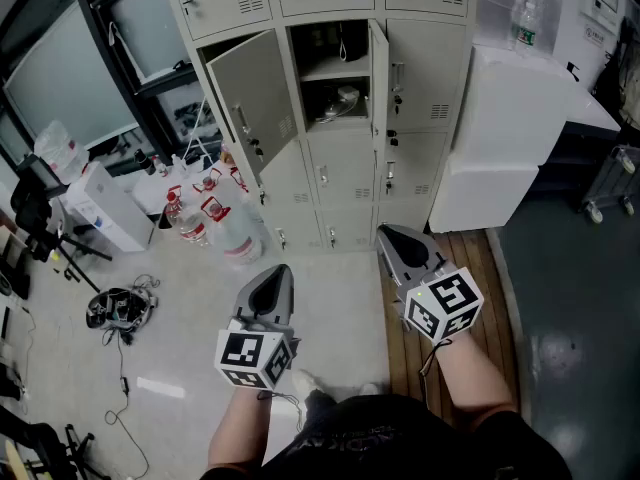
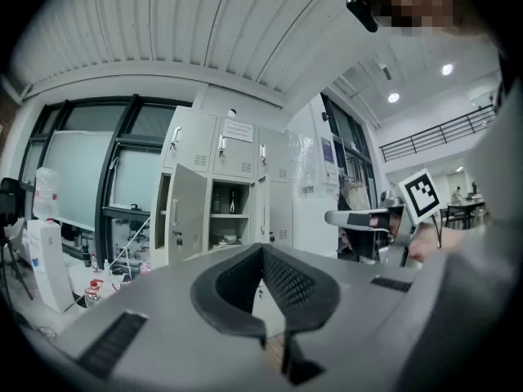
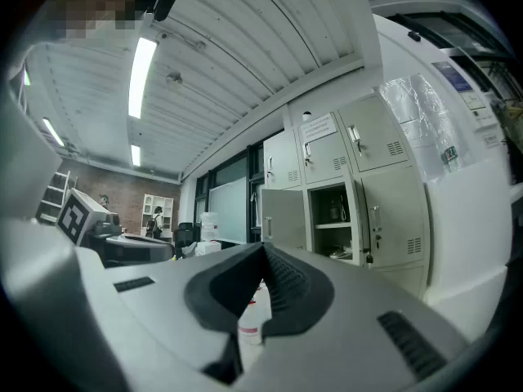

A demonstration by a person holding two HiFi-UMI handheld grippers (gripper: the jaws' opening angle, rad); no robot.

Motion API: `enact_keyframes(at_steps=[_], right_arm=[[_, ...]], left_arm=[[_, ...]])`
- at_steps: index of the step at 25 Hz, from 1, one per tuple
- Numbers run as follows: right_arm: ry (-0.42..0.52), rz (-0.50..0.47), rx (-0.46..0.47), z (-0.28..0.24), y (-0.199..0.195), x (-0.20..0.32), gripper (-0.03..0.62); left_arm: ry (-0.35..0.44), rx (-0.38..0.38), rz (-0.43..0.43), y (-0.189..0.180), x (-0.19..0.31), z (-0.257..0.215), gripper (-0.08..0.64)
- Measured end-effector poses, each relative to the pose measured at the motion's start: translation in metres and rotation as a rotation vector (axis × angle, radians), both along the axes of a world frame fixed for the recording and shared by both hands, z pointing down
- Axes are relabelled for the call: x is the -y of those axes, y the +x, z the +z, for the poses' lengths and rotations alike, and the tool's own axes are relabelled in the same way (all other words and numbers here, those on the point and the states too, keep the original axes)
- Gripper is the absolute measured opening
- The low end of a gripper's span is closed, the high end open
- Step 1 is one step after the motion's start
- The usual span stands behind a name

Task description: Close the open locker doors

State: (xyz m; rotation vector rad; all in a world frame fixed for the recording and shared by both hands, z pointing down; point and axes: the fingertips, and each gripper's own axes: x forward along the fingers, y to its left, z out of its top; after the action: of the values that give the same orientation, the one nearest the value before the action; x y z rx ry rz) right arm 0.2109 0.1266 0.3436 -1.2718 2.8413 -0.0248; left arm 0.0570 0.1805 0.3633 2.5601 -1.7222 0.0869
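Note:
A bank of grey lockers (image 1: 330,98) stands ahead of me. One compartment (image 1: 335,73) is open, with a shelf and small items inside. Its left door (image 1: 250,103) is swung wide to the left, and a second door (image 1: 379,78) stands edge-on at the right of the opening. In the left gripper view the open door (image 2: 186,215) shows left of the dark compartment (image 2: 229,215). The right gripper view shows the same door (image 3: 283,219). My left gripper (image 1: 281,271) (image 2: 263,251) and right gripper (image 1: 388,233) (image 3: 263,247) are both shut and empty, held low, well short of the lockers.
Several large water bottles (image 1: 205,223) stand on the floor left of the lockers. A white cabinet (image 1: 500,138) sits right of them, beside a wooden platform (image 1: 470,258). A tangle of cables (image 1: 115,308) lies at the left, and a wheeled cart (image 1: 610,183) at far right.

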Motion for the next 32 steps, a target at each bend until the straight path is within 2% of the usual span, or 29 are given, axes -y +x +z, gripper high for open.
enact_keyframes(at_steps=[13, 22, 32], right_arm=[[0.009, -0.008, 0.033, -0.005, -0.014, 0.008, 0.0], [-0.004, 0.007, 0.03, -0.01, -0.051, 0.036, 0.0], [-0.02, 0.028, 0.023, -0.009, -0.115, 0.077, 0.0]], left_arm=[[0.0, 0.009, -0.006, -0.015, 0.01, -0.003, 0.002], [-0.001, -0.006, -0.005, -0.057, 0.038, -0.007, 0.002], [-0.012, -0.005, 0.03, -0.117, 0.083, -0.007, 0.002]])
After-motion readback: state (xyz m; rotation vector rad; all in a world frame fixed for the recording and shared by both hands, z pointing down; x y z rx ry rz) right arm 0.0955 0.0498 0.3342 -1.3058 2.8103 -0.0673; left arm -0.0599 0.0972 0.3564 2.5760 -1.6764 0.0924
